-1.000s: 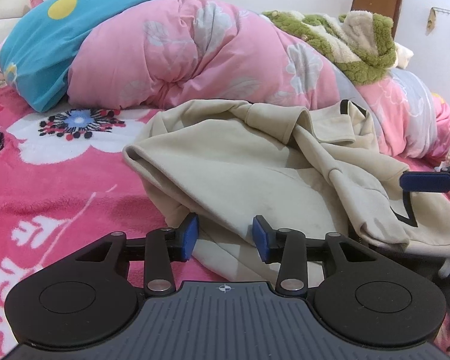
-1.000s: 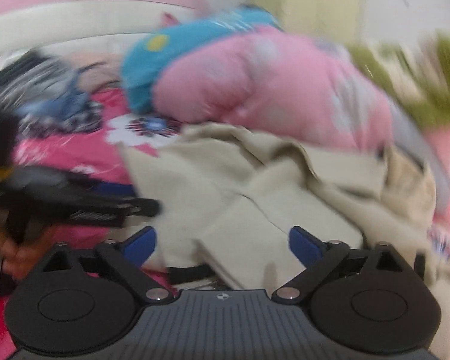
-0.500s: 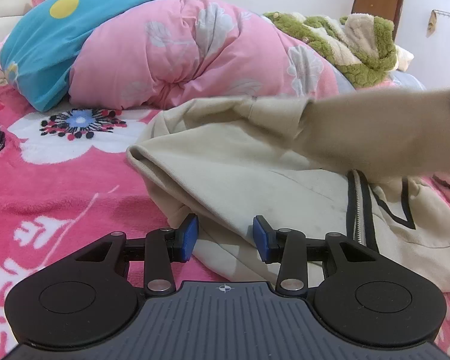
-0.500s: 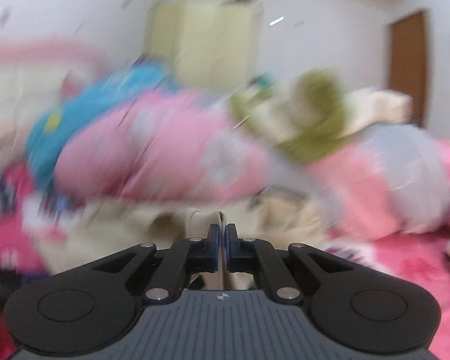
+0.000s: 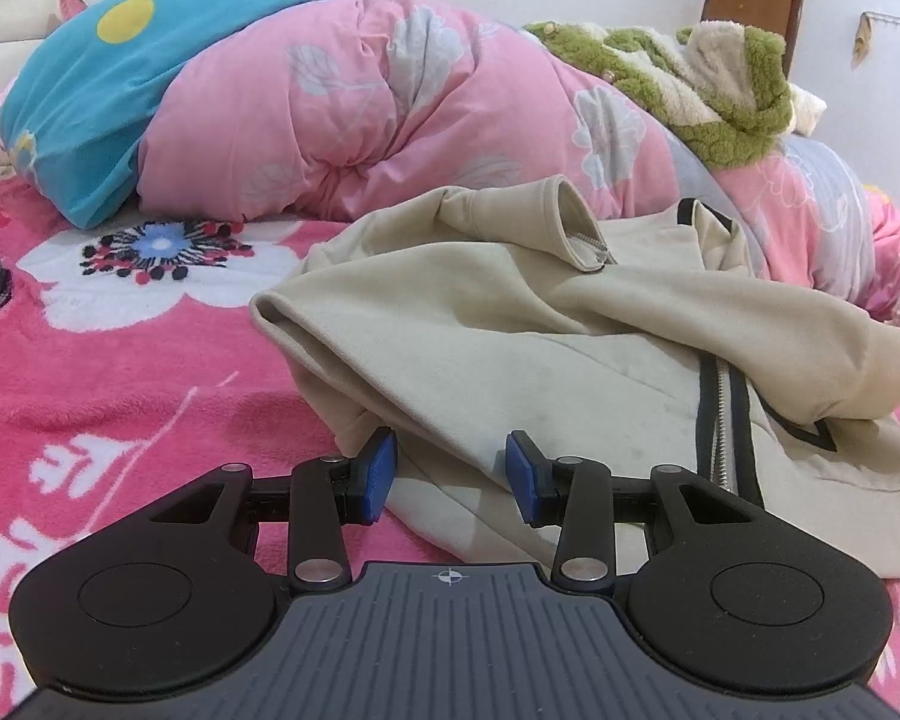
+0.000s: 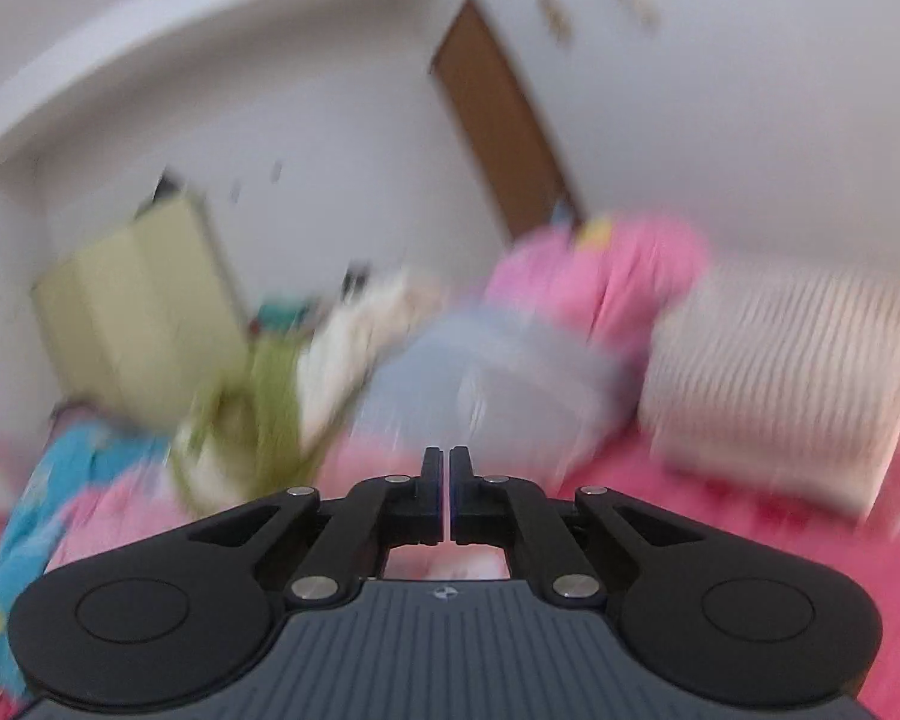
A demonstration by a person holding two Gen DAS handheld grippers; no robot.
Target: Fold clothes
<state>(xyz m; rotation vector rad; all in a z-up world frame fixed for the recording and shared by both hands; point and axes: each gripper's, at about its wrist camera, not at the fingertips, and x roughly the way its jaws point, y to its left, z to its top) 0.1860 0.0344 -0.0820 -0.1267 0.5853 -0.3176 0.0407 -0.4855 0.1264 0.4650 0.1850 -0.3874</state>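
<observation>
Meanwhile, a beige jacket (image 5: 510,324) is spread on the pink floral blanket (image 5: 120,372).
Its near hem is straddled by the left gripper (image 5: 450,471) — blue pads (image 5: 377,474) parted, whether the cloth is pinched cannot be told — while the right gripper (image 6: 448,489) is clenched on nothing, its view blurred.

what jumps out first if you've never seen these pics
A rumpled beige jacket with a black-edged zip lies on the bright pink flowered blanket, right in front of the left claw. Behind it a puffy pink quilt piles up beside a blue pillow. The right wrist view is a blur, its claw shut on nothing.
</observation>
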